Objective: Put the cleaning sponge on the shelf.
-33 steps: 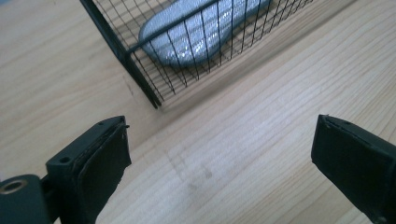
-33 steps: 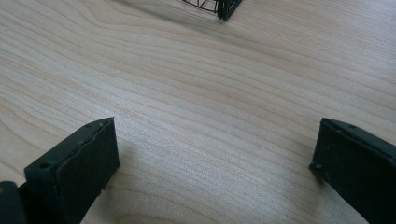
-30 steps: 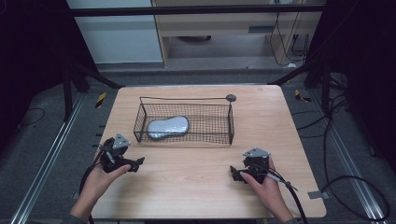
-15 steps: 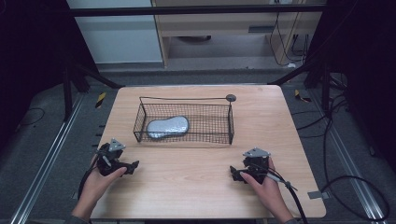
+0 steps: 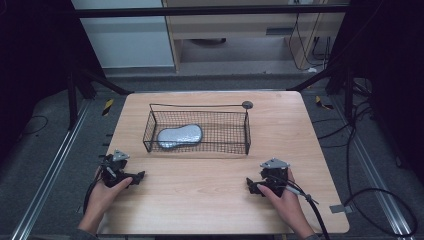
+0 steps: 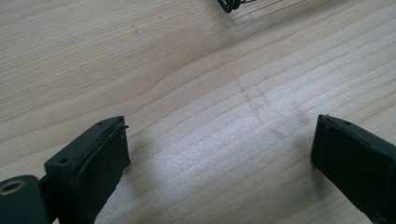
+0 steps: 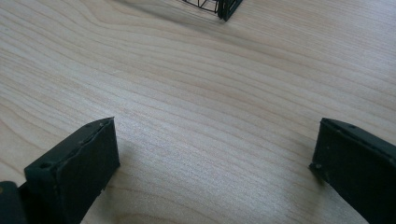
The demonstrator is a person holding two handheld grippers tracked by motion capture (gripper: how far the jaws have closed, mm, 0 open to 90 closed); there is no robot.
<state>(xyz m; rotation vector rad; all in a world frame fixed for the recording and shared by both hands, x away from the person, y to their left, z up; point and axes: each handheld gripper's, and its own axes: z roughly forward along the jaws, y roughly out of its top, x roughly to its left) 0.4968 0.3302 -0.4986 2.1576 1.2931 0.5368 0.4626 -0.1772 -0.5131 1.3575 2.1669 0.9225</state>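
Left gripper (image 5: 136, 177) rested low on the table (image 5: 200, 200) near the front-left edge, jaws spread wide, nothing between them; the left gripper view showed bare wood between its jaws and a corner of the wire basket (image 6: 229, 4) at the top of frame. Its nose pointed rightward along the table, not at the basket.

Moving right: the basket (image 5: 197, 145) sat mid-table toward the far side, upright, with the grey oblong object (image 5: 179, 136) lying flat in its left half, clear of the walls as far as could be told. A small dark round thing (image 5: 247, 104) sat at the basket's far-right corner; whether it touched the wire could not be told.

Right gripper (image 5: 251, 187) sat near the front-right, jaws likewise released and empty, basket corner (image 7: 224, 8) at the top of its own view. Both grippers were well apart from the basket.

Judged step: reach for the grey object. The left gripper looked the better choice, being on the object's side. To do it well: lift first, come over the near wall from above rather than pushing into the mesh, keep the jaws wide, line them across the object's narrow waist, then descend straight. The right gripper could steady the basket rim so it did not slide. Risk: a jaw tip snagging the wire.
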